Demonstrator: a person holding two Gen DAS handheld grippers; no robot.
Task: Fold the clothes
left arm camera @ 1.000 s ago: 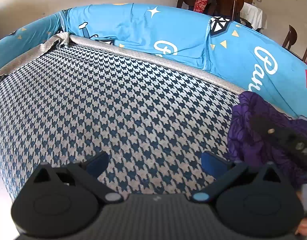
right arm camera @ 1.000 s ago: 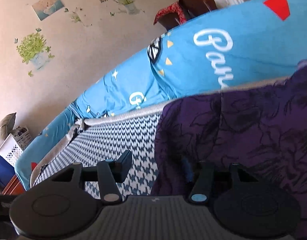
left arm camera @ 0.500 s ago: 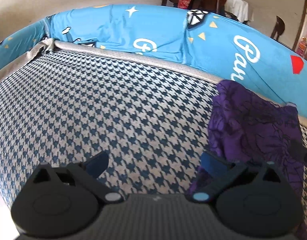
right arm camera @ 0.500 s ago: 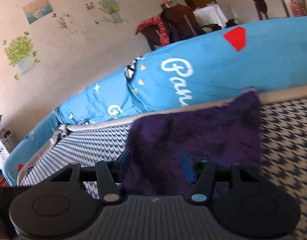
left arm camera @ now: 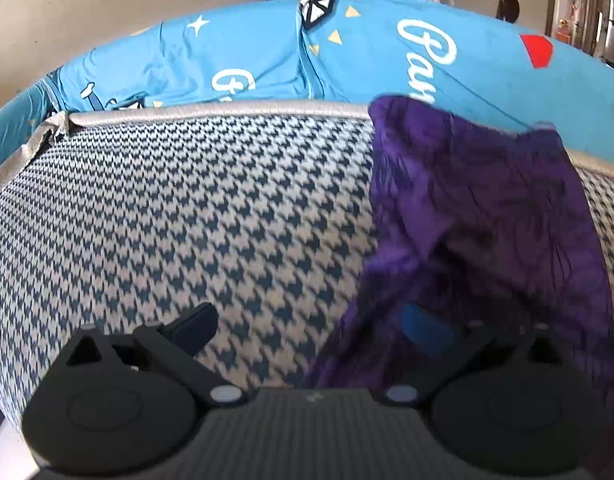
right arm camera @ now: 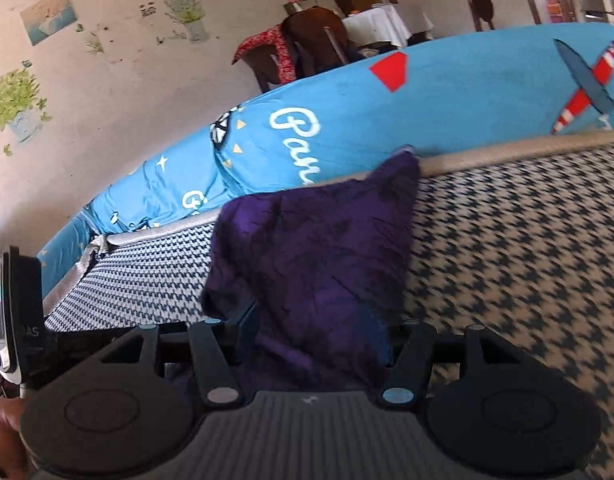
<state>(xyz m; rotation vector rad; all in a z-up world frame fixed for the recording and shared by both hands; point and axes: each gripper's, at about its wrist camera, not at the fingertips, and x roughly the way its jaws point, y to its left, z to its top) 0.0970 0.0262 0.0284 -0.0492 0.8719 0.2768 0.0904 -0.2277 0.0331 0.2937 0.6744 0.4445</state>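
Left gripper (left arm camera: 307, 326): jaws spread wide over the near edge of the sofa seat, nothing between them; the near hem of the cloth drapes across the right finger (left arm camera: 425, 330) only.
Right gripper (right arm camera: 313, 334): jaws apart, and the cloth's near edge lies in the gap, spilling over the gripper body; I can't see it pinched, so I call it loose, not clamped.
Left-hand device (right arm camera: 11, 312): at the left rim of the right wrist view, the other gripper's housing with a hand (right arm camera: 1, 432) under it.
Purple cloth (left arm camera: 487, 216): lying on the houndstooth seat (left arm camera: 187, 216), running from the near edge to the back piping, its far corner (right arm camera: 405, 160) lapping onto the piping (right arm camera: 507, 156). One crumpled band, blurred near the fingers.
Handling, my read: thin, light, limp, crinkled; it will sag and slide, no stiffness to hold a crease. No fragility worry.
Where to take hold, my read: the two near corners at the seat's front edge, one per gripper, pinching the hem, not the bunched middle.
Stage: narrow band fits either a half-folded piece or one just laid down; can't settle it.
Far: blue printed cover (left arm camera: 387, 48) behind the seat back, wall with pictures (right arm camera: 107, 40), chairs beyond.
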